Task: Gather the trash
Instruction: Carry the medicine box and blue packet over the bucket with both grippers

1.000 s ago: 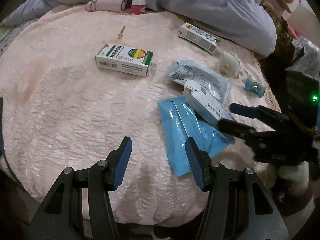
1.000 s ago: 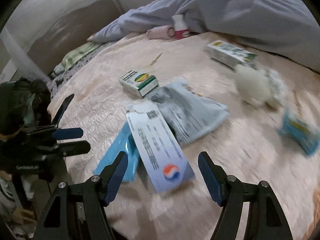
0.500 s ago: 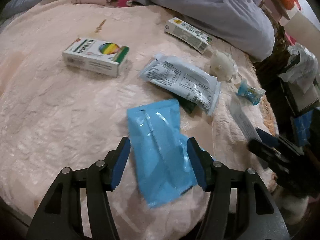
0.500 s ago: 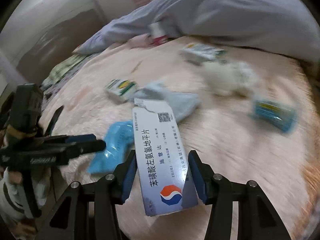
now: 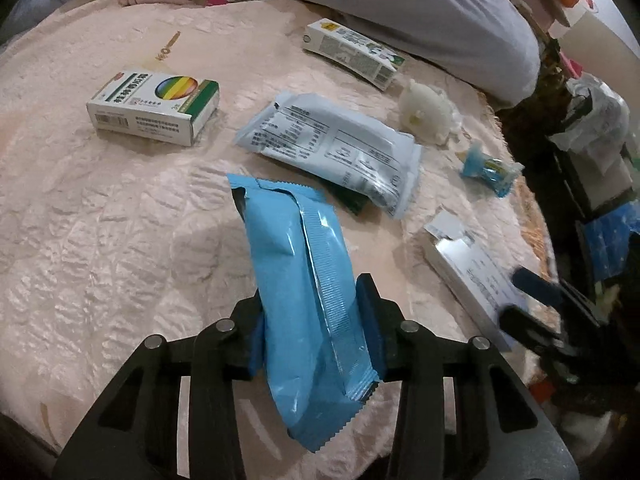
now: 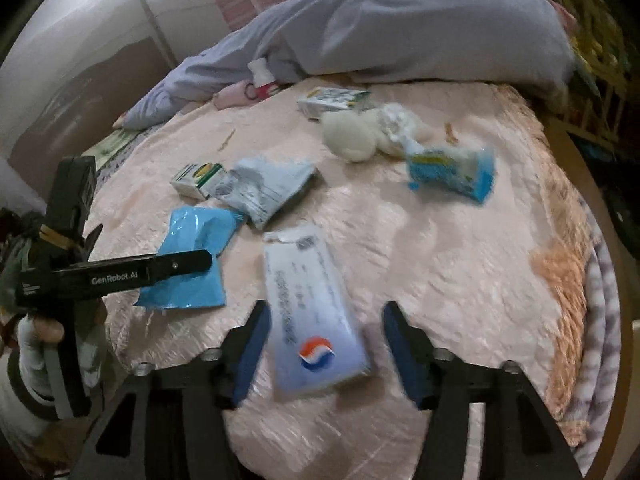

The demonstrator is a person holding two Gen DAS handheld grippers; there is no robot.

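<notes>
My left gripper (image 5: 312,328) is shut on a blue wrapper (image 5: 304,280) and holds it over the pink bedspread (image 5: 100,220); the wrapper also shows in the right wrist view (image 6: 196,256). My right gripper (image 6: 324,344) is open, its fingers on either side of a white medicine box (image 6: 312,312) with a red-blue logo that lies on the bedspread near the front edge. The box shows in the left wrist view (image 5: 468,264) too.
More litter lies on the bed: a white-green box (image 5: 152,106), a pale blue pouch (image 5: 336,148), a long carton (image 5: 352,52), a white lump (image 5: 428,112), a small blue packet (image 5: 488,168). A grey duvet (image 5: 420,4) lies behind. The bed edge is at right.
My left gripper has closed on the blue wrapper and lifted it. My right gripper has opened and the white medicine box has left its grip and lies on the bedspread.
</notes>
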